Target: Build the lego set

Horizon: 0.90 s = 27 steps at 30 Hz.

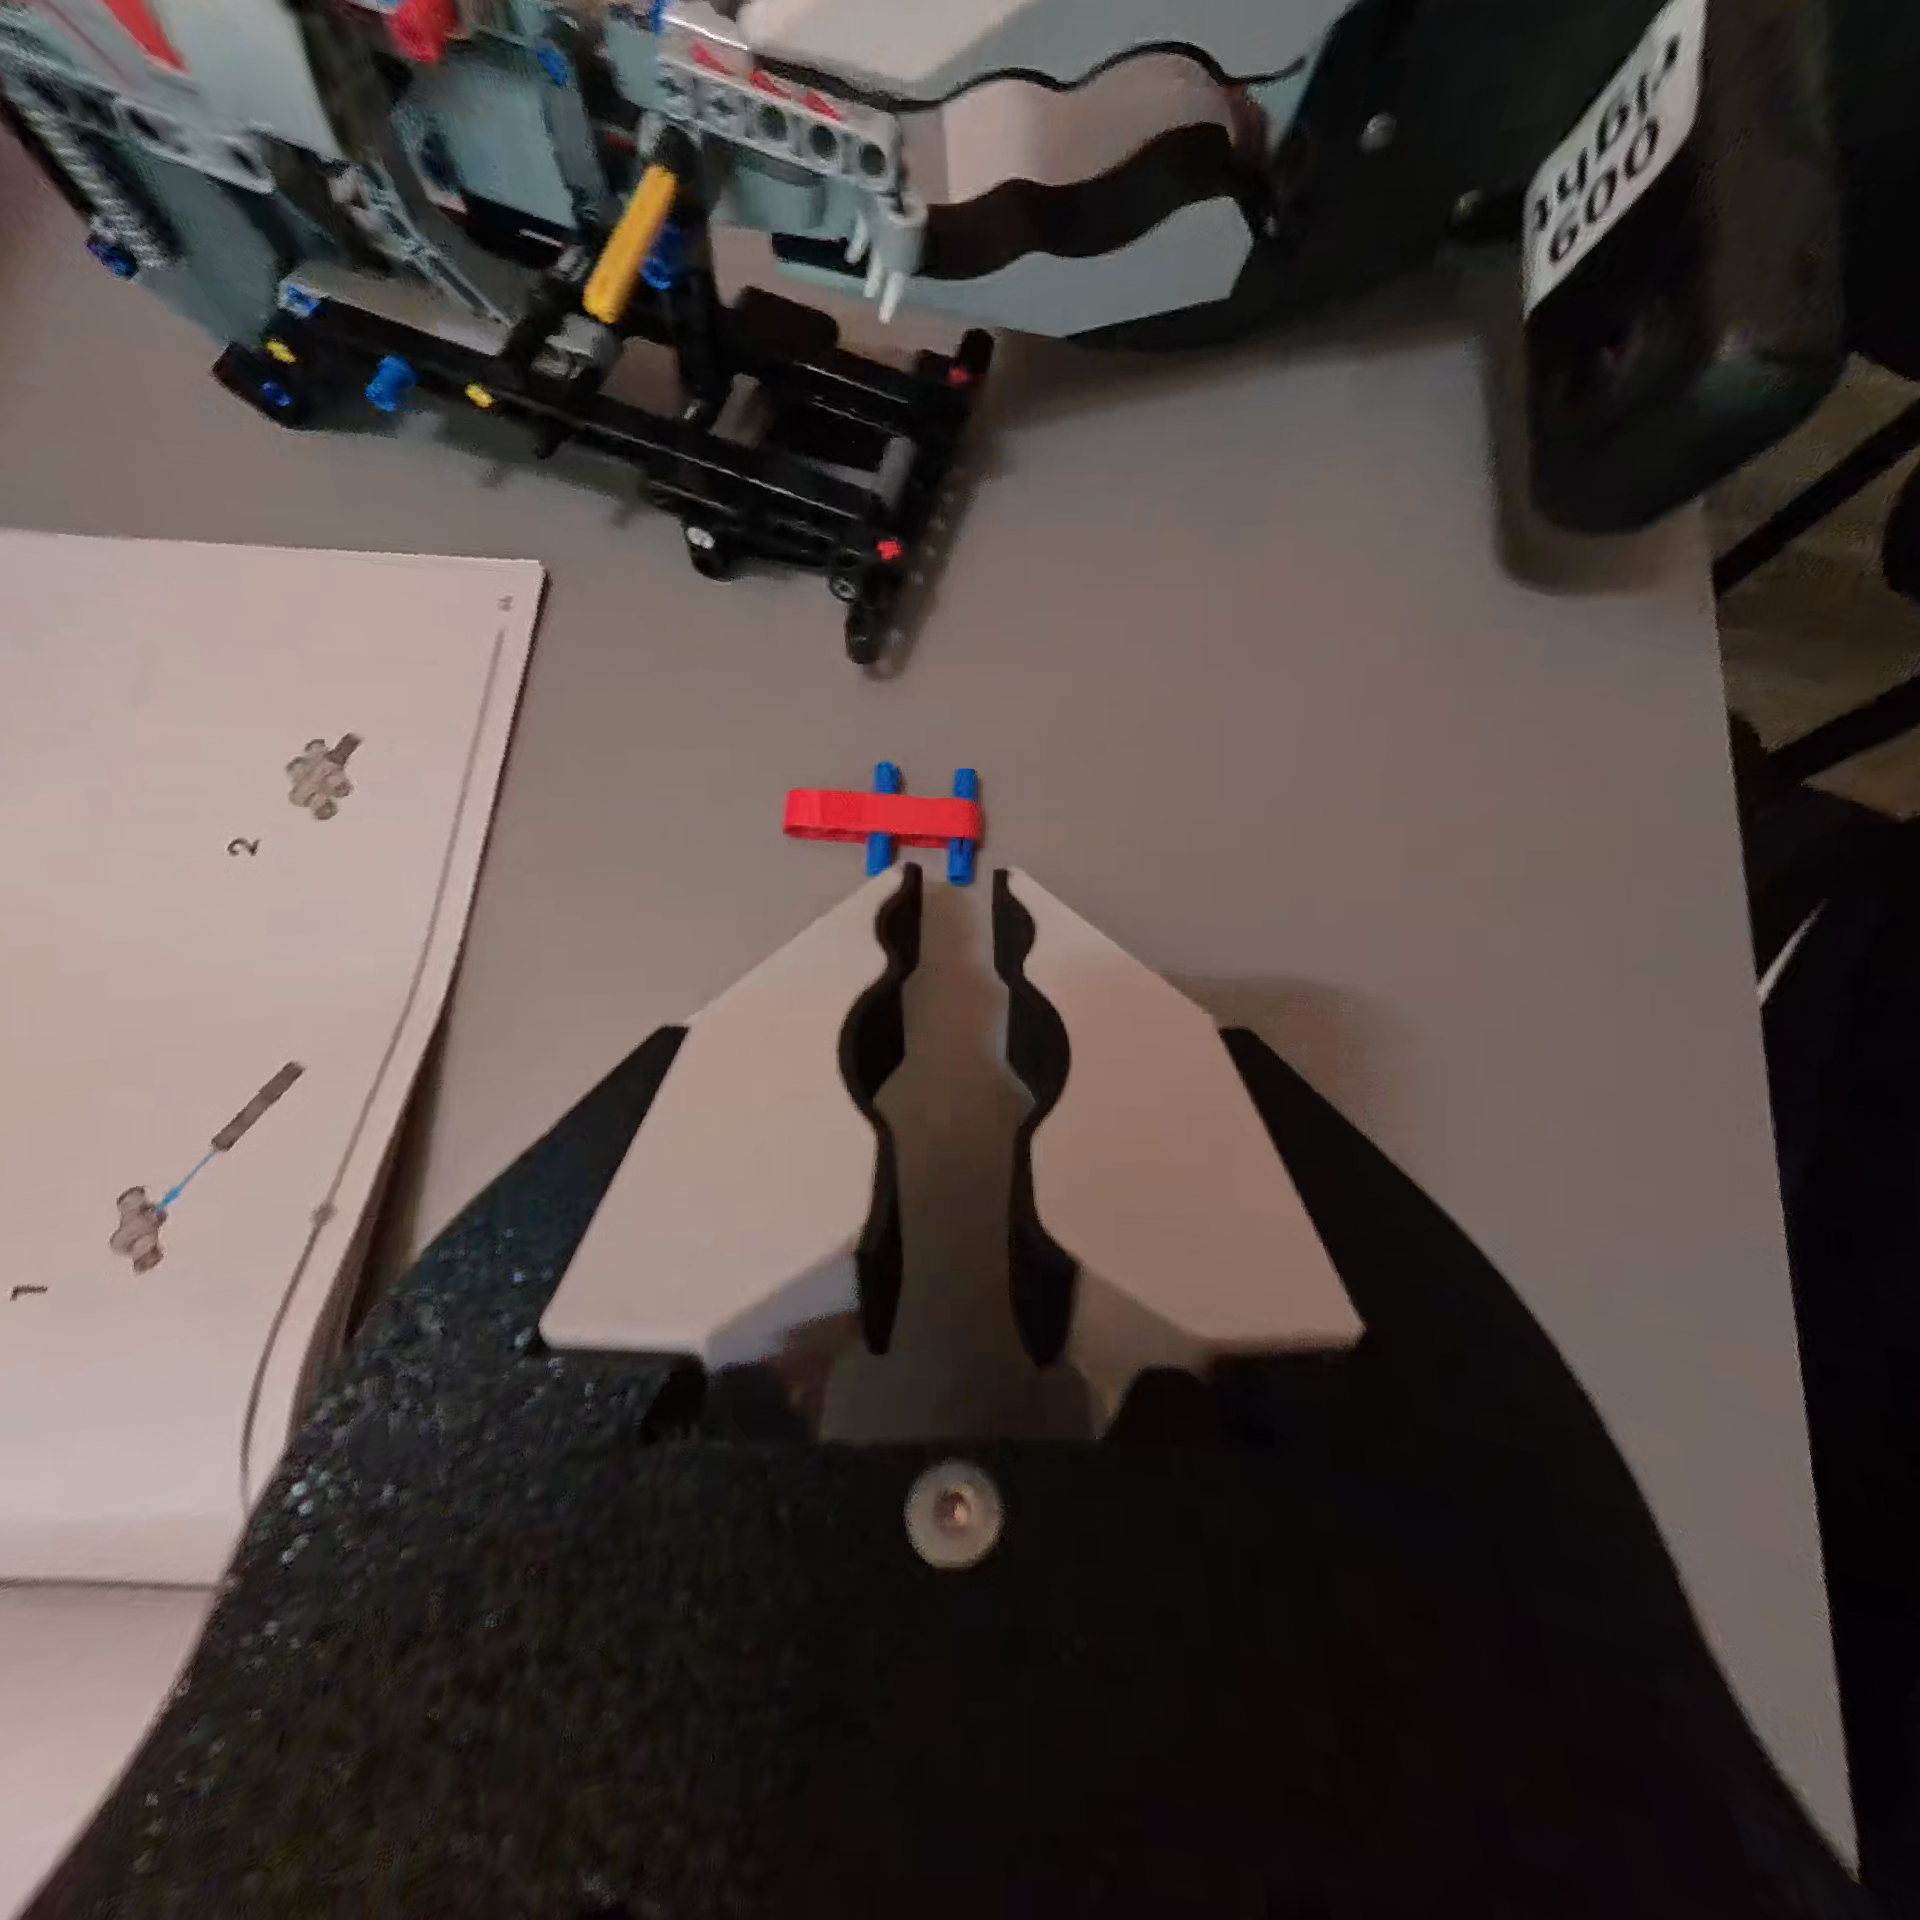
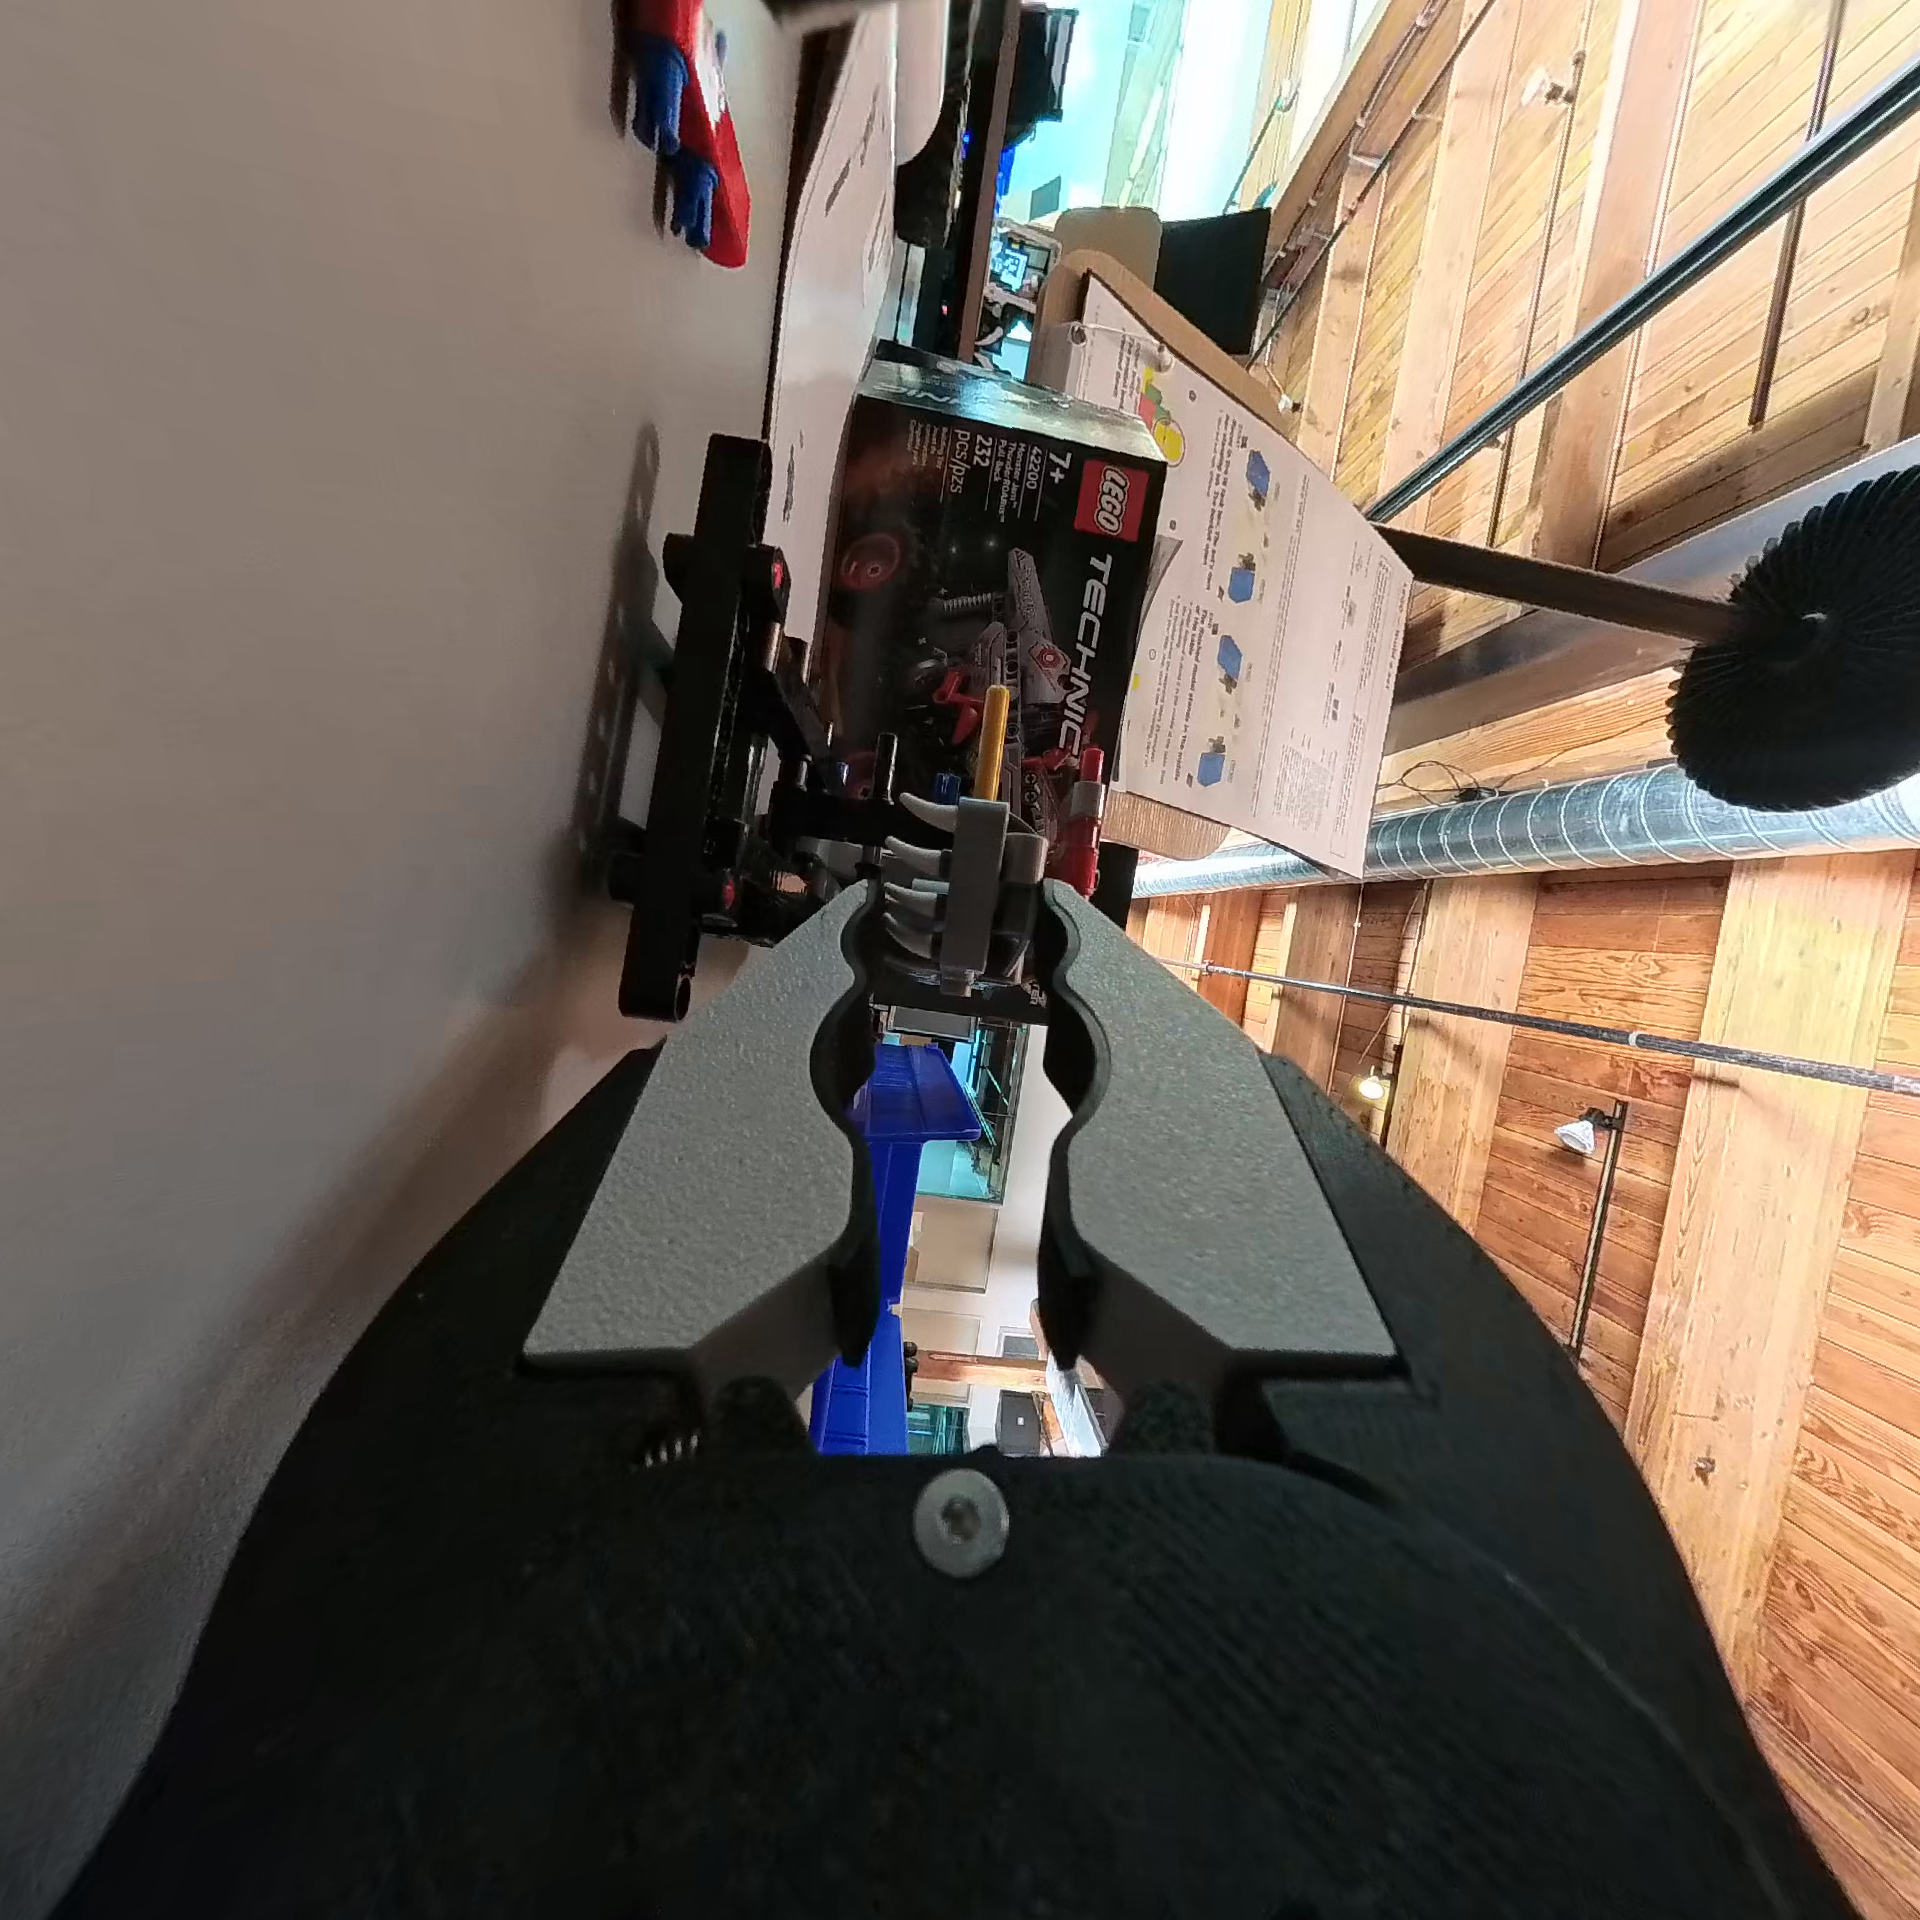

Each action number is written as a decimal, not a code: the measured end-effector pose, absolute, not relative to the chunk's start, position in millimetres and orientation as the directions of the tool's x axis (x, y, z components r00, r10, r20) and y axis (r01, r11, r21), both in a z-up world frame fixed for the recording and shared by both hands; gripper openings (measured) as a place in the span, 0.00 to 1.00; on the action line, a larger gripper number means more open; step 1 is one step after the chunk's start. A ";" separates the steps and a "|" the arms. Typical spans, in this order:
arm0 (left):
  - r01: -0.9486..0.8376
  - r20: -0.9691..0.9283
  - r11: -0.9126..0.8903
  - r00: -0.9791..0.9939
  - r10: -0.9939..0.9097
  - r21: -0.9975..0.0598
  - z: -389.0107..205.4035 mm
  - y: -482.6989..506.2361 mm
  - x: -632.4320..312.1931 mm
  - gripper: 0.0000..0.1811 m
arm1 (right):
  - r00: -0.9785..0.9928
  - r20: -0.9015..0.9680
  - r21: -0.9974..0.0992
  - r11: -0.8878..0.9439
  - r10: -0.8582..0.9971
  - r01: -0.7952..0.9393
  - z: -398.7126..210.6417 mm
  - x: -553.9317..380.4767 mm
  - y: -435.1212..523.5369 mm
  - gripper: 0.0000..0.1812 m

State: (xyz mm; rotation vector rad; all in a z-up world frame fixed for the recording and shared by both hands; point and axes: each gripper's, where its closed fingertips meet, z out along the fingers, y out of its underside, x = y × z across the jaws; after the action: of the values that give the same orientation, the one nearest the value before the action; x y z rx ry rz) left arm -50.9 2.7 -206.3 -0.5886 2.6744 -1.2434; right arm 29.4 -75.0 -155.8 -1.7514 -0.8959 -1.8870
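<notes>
A red beam with two blue pins [image 1: 883, 816] lies on the grey table [image 1: 1299, 727]. My left gripper [image 1: 956, 883] sits just short of it, jaws a little apart and empty. The black Lego chassis [image 1: 727, 447] with an upright yellow axle [image 1: 629, 244] stands farther back. My right gripper [image 2: 956, 914] is shut on a grey piece with white teeth [image 2: 971, 883], held beside the chassis [image 2: 707, 748] close to the yellow axle [image 2: 992, 748]. The right gripper also shows in the left wrist view [image 1: 1039, 208]. The right wrist view is turned on its side.
An open instruction booklet [image 1: 208, 1039] lies left of my left gripper. The Lego box [image 2: 987, 582] stands behind the chassis. The table's right edge [image 1: 1735, 831] is near. The red beam also shows in the right wrist view [image 2: 696, 135]. About 12 cm separates my left fingertips from my right.
</notes>
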 end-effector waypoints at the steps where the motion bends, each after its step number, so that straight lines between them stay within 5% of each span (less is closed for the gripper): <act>1: -0.278 0.023 0.602 -0.918 -0.395 -0.748 -208.6 1.8 -51.4 0.06 | -0.125 0.984 0.177 -0.707 0.125 0.684 -155.6 29.5 -74.9 0.14; 14: -0.256 0.034 0.618 -0.937 -0.348 -0.743 -213.4 -10.3 -42.6 0.01 | -0.125 0.984 0.177 -0.707 0.125 0.685 -154.9 29.9 -74.3 0.15; 27: -0.109 -0.044 0.589 -0.970 -0.239 -0.801 -148.3 -51.1 -8.0 0.01 | -0.130 0.983 0.183 -0.704 0.129 0.686 -155.0 27.3 -73.5 0.15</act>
State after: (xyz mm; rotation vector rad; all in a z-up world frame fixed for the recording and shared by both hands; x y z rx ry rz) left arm -8.0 -51.1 -148.3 -0.2945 2.6670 -1.3289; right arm 27.3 -73.5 -155.0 -1.7464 -0.9057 -1.8896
